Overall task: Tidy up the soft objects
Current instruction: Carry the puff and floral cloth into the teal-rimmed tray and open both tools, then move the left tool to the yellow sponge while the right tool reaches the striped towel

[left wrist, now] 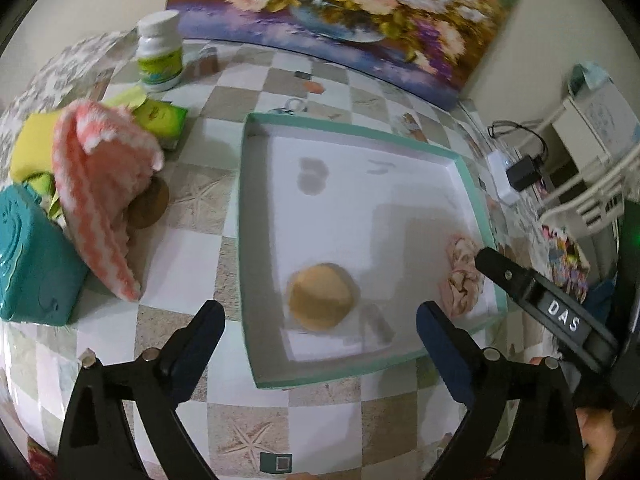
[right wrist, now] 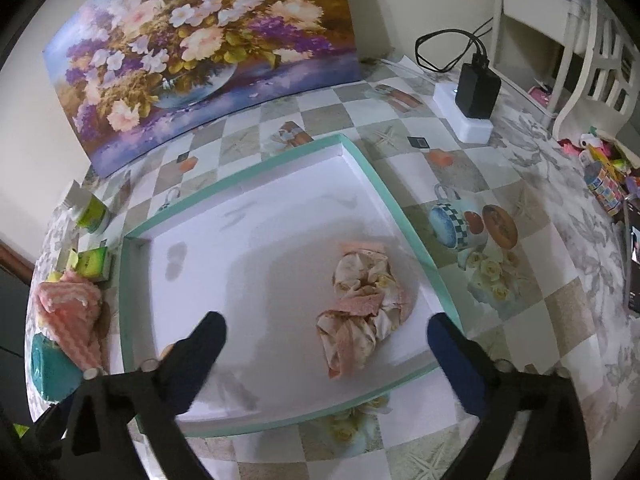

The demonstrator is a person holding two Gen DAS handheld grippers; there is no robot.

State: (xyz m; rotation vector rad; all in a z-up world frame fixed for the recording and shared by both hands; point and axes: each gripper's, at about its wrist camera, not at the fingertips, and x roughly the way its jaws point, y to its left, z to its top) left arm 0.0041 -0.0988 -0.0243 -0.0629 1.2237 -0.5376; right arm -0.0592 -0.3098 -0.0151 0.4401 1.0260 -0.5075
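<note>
A white tray with a teal rim (left wrist: 362,132) (right wrist: 384,184) lies on the checkered table. In it are a round tan sponge (left wrist: 321,297) near its front and a crumpled floral scrunchie (left wrist: 461,280) (right wrist: 366,306) at its right side. A pink-and-white fuzzy cloth (left wrist: 102,196) (right wrist: 70,312) lies left of the tray over a yellow cloth (left wrist: 30,142). My left gripper (left wrist: 320,320) is open and empty, just above the sponge. My right gripper (right wrist: 326,338) is open and empty, hovering over the scrunchie; one of its fingers (left wrist: 504,272) shows in the left wrist view.
A teal box (left wrist: 30,256), a green carton (left wrist: 162,116) and a white bottle (left wrist: 160,54) stand left of the tray. A flower painting (right wrist: 192,52) leans on the back wall. A charger on a white power strip (right wrist: 474,92) sits at the back right.
</note>
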